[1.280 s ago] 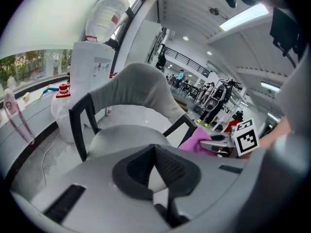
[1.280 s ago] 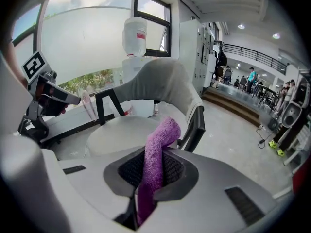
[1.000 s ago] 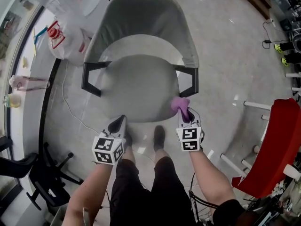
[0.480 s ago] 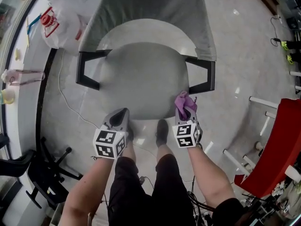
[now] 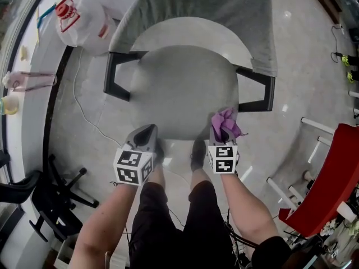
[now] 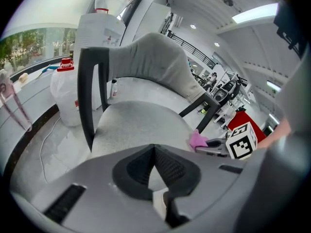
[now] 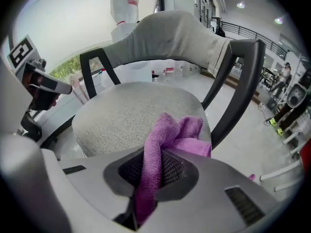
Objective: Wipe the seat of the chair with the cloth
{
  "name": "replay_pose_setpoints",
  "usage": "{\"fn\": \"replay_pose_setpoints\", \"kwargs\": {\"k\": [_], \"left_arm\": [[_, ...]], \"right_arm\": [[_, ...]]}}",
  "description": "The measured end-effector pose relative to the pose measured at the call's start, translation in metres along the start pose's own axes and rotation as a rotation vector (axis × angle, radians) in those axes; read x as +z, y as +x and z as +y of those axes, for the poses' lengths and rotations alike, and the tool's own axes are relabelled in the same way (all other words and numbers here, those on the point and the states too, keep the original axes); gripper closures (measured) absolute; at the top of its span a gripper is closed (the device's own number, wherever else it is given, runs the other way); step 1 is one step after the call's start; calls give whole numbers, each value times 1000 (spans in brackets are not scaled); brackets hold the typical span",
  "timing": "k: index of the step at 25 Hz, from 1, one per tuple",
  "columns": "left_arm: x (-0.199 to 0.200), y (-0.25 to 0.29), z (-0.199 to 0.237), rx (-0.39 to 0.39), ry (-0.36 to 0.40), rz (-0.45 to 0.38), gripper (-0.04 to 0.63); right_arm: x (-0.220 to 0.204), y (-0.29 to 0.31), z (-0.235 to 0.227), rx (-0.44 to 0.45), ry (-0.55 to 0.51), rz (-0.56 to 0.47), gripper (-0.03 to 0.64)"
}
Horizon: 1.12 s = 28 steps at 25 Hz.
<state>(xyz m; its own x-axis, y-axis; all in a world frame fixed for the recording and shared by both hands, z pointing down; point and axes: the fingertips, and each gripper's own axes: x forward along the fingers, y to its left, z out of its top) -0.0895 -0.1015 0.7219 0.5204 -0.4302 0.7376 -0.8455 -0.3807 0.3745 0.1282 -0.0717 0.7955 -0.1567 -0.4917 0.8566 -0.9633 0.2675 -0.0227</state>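
1. We face the grey chair (image 5: 185,88), whose seat (image 7: 131,110) spreads out just ahead of both grippers.
2. Our left gripper (image 5: 147,132) hovers at the seat's front edge, its jaws pressed together with nothing between them.
3. Our right gripper (image 5: 222,130) is at the seat's front right corner, its jaws clamped on the purple cloth (image 5: 225,121).
4. The purple cloth bunches out beyond the jaws, above the seat's edge; we cannot tell whether it touches.

We read no words or numbers anywhere; the red print on the white plastic bag (image 5: 85,22) is too small and blurred for us to make out.
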Motion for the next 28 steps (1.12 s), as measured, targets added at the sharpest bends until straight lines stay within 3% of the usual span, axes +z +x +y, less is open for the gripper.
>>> {"fn": "replay_pose_setpoints", "kwargs": {"k": [11, 28], "left_arm": [[-4, -22, 24, 7, -45, -12, 591], [-11, -60, 62, 22, -94, -17, 591]], "right_arm": [[21, 12, 65, 94, 18, 7, 570], [45, 34, 207, 357, -119, 52, 569]]}}
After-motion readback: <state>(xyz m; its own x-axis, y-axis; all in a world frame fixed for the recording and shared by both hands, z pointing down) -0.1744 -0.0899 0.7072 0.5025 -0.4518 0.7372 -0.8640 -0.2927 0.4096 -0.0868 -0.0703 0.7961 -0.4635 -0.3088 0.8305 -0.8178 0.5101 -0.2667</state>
